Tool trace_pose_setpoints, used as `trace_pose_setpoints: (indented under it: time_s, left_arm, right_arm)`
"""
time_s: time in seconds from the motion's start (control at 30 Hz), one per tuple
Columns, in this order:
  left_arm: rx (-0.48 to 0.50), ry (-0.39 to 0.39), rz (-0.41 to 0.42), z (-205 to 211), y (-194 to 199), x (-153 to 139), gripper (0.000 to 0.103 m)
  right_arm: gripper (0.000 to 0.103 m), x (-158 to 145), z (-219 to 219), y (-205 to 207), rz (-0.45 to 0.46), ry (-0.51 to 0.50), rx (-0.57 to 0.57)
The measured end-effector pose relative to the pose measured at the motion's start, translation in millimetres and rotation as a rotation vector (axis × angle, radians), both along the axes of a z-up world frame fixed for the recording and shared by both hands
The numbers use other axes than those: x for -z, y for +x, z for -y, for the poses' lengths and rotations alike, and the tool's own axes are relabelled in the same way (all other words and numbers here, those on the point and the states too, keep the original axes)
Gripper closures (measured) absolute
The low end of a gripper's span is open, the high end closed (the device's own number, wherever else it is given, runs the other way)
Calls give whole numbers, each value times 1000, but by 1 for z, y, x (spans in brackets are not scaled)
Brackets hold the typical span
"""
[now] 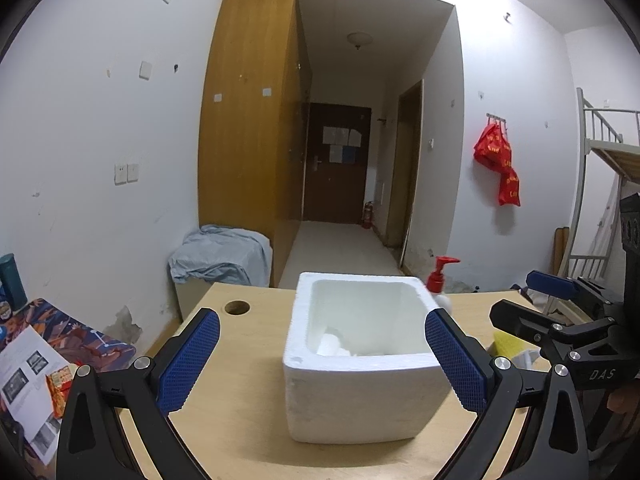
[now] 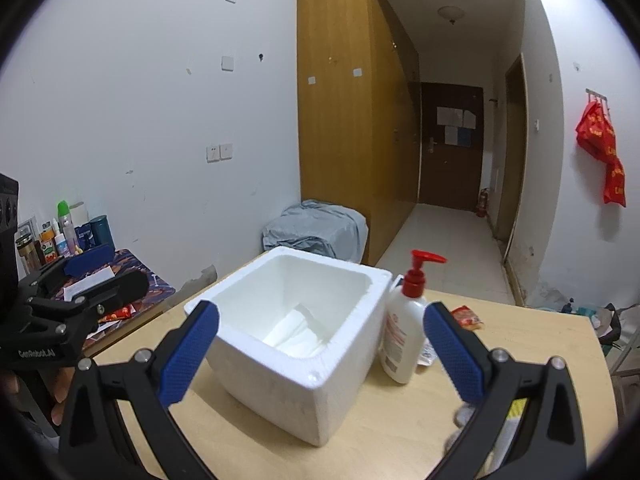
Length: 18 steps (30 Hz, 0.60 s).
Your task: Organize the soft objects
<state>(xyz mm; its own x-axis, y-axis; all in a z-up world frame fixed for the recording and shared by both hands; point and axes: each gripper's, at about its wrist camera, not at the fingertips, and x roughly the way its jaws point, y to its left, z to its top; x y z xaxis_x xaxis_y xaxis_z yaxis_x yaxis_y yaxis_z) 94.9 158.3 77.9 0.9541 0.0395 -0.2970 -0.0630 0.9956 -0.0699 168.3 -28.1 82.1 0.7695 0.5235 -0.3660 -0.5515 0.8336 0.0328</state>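
Note:
A white foam box (image 1: 360,396) stands on the wooden table (image 1: 240,432), and folded white tissue (image 2: 298,334) lies on its floor. My left gripper (image 1: 322,320) is open and empty, and its fingers frame the box from the near side. My right gripper (image 2: 322,314) is also open and empty, just short of the box (image 2: 280,372). Each gripper shows at the other view's edge: the right one (image 1: 536,304) and the left one (image 2: 104,274). A yellow sponge (image 1: 506,344) lies right of the box, partly hidden by the right gripper.
A white lotion bottle (image 2: 404,336) with a red pump stands against the box's right side, and a red snack packet (image 2: 466,316) lies behind it. To the left, a side desk (image 2: 148,280) holds papers and bottles (image 2: 64,228). A grey cloth (image 2: 316,228) covers a low cabinet.

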Motion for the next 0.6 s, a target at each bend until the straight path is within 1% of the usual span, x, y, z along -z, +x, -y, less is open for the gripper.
trace_pose_setpoints:
  time_s: [0.4,0.6]
  left_arm:
    - [23,3,54,34,-34,-8,0]
    - [19,-4,81,44,-51,-8,0]
  right_arm:
    - [0,-8,41,-45,57,38,59]
    - [0,-6,50,-61,76,46,78]
